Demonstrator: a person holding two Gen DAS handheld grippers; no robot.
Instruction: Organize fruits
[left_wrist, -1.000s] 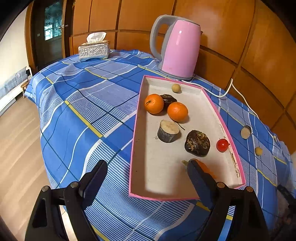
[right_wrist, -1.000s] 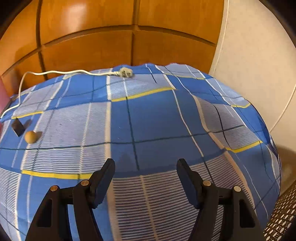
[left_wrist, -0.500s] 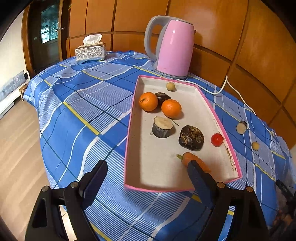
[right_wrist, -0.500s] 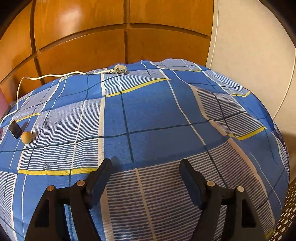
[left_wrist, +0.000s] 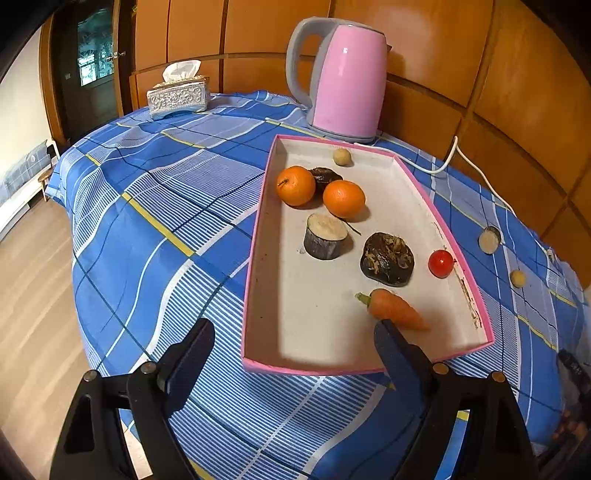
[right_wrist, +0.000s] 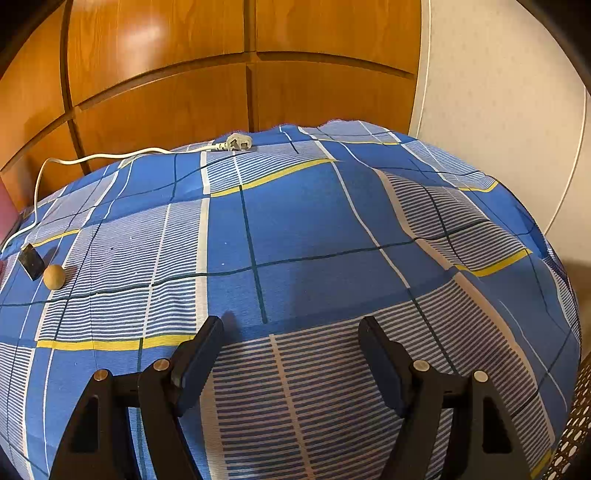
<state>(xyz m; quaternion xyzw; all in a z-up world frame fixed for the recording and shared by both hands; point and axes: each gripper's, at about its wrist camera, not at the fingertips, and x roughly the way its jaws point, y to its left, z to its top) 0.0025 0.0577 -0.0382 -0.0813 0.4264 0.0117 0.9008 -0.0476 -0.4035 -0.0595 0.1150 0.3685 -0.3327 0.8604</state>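
A pink-rimmed tray (left_wrist: 258, 229) in the left wrist view holds two oranges (left_wrist: 295, 185) (left_wrist: 344, 198), a dark fruit (left_wrist: 325, 174) behind them and a small tan ball (left_wrist: 342, 156). It also holds a cut stem piece (left_wrist: 325, 236), a dark brown lump (left_wrist: 387, 258), a cherry tomato (left_wrist: 440, 263) and a carrot (left_wrist: 393, 309). My left gripper (left_wrist: 293, 326) is open over the tray's near end, its right finger just in front of the carrot. Right of the tray lie a cut piece (left_wrist: 489, 240) and a tan ball (left_wrist: 518, 278). My right gripper (right_wrist: 290, 323) is open and empty above bare cloth, with the tan ball (right_wrist: 54, 276) and a dark piece (right_wrist: 32, 261) far to its left.
A pink kettle (left_wrist: 347, 79) stands behind the tray, and its white cord (left_wrist: 465, 162) runs to a plug (right_wrist: 239, 142) at the table's back edge. A tissue box (left_wrist: 178, 96) sits at the far left. The blue checked cloth (right_wrist: 314, 221) drops off at the right, beside a wall.
The carrot, earlier mostly hidden behind my left gripper's right finger, now shows almost whole. The right gripper's jaws stand a little wider than a second ago.
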